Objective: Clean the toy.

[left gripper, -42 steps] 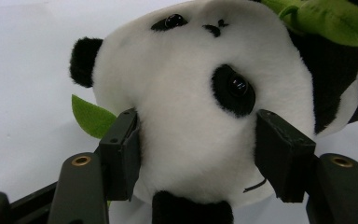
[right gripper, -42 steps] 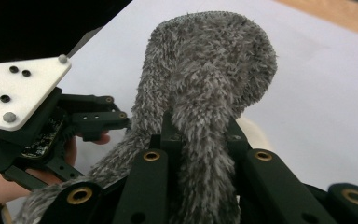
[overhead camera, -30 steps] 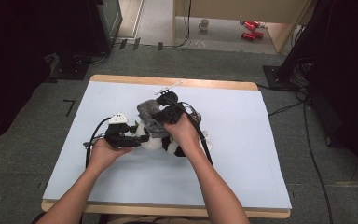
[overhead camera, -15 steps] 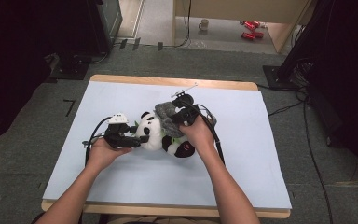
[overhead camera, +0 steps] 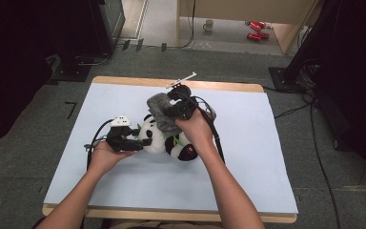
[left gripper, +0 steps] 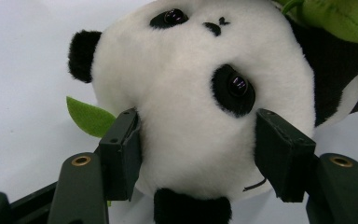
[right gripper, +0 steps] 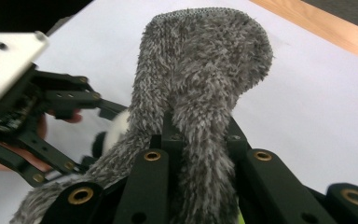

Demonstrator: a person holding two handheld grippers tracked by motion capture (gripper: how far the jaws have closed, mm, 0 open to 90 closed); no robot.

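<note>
Panda plush (overhead camera: 164, 138) lies on its side near the middle of the pale blue worktop (overhead camera: 267, 157), its white head (left gripper: 196, 102) clamped between the two jaws of the left tongs (left gripper: 198, 154), which press into the fur on either side. Right tongs (right gripper: 198, 140) are closed tight on a fuzzy grey cloth (right gripper: 200, 70), a fold pinched between them and lifted above the panda's body.

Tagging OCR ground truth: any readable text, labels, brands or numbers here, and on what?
None readable.
Panda: no tag or print in sight.
Grey cloth: none.
Red cans on the floor: any print is too small and blurred to read.
</note>
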